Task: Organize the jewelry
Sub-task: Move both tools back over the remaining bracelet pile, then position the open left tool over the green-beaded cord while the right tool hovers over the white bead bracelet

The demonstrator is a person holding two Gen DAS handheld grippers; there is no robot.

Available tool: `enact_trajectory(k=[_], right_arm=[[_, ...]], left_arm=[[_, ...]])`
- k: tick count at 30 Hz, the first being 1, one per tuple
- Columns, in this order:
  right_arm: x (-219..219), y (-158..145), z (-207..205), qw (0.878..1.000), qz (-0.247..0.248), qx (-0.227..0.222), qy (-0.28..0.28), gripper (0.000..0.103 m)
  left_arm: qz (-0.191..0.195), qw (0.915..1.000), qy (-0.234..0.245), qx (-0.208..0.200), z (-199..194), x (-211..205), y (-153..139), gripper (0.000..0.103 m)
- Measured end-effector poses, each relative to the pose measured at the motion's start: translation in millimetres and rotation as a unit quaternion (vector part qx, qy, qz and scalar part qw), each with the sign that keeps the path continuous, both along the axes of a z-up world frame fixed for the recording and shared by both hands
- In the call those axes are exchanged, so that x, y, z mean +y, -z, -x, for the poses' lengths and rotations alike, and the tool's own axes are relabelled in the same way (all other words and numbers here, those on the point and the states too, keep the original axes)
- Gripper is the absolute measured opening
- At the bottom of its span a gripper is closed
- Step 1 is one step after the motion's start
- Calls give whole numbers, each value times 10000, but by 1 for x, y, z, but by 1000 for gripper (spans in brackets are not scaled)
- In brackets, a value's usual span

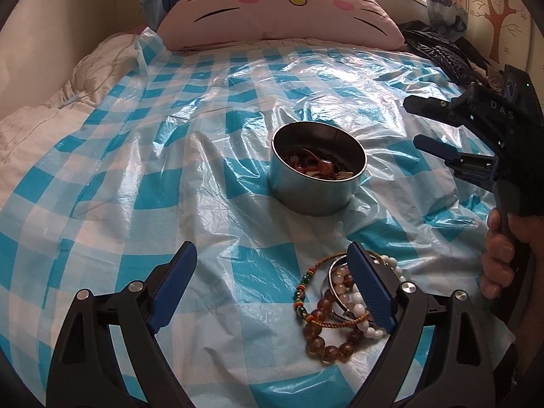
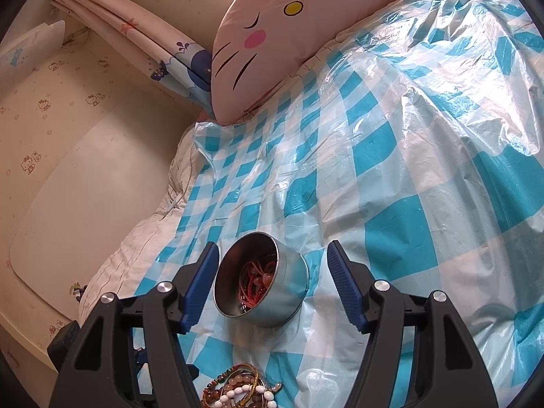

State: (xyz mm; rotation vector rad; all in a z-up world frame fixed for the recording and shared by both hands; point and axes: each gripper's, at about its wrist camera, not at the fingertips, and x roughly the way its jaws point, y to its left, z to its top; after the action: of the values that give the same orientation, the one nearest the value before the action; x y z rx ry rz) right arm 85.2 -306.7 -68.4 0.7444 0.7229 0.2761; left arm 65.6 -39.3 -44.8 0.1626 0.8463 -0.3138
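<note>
A round metal tin with red and amber jewelry inside sits on the blue-checked plastic sheet. A pile of bead bracelets lies nearer, by my left gripper's right finger. My left gripper is open and empty, just left of the pile. My right gripper hovers open to the right of the tin. In the right wrist view the tin lies below and between the open fingers of the right gripper, and the bracelet pile shows at the bottom edge.
A pink cat-face pillow lies at the head of the bed. Dark clothing sits at the back right. A white quilt borders the sheet on the left, next to a cream wall.
</note>
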Motion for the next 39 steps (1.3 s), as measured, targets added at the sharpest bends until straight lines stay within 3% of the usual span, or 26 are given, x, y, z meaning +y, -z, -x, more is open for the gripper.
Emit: enact_trajectory(k=[10,20,23,25,27,29,34,37,39], right_arm=[[1,-2,21,9999,-14,128,-30,67],[0,1,18,9998,-19,201,-5,68],[0,2,17,9998,-33,213,6,70],[0,2,17,9998,-34,212,7,70],[0,2,17,9998,-34,215,7,70],[0,3,16,9998,-37,220,6,71],[1,2,15,9997,-22,240,-13,71],[3,3,14,9997,-21,249,-30,71],[4,3,13,9996,-17,267,-62,71]], left_arm=[[-438,9925,1136,-109,27,-46,7,86],[-795,9904,1121,148,22,-54,22,85],[-777,9906,1105,197,20,-53,24,72],[-679,9913,1089,306,16,-51,26,60],[-588,9924,1016,376,13,-47,26,41],[-422,9941,902,425,9,-41,25,33],[163,9977,293,584,-7,-14,22,29],[927,9909,-42,976,-20,11,24,29],[1203,9862,-187,1126,-25,21,27,29]])
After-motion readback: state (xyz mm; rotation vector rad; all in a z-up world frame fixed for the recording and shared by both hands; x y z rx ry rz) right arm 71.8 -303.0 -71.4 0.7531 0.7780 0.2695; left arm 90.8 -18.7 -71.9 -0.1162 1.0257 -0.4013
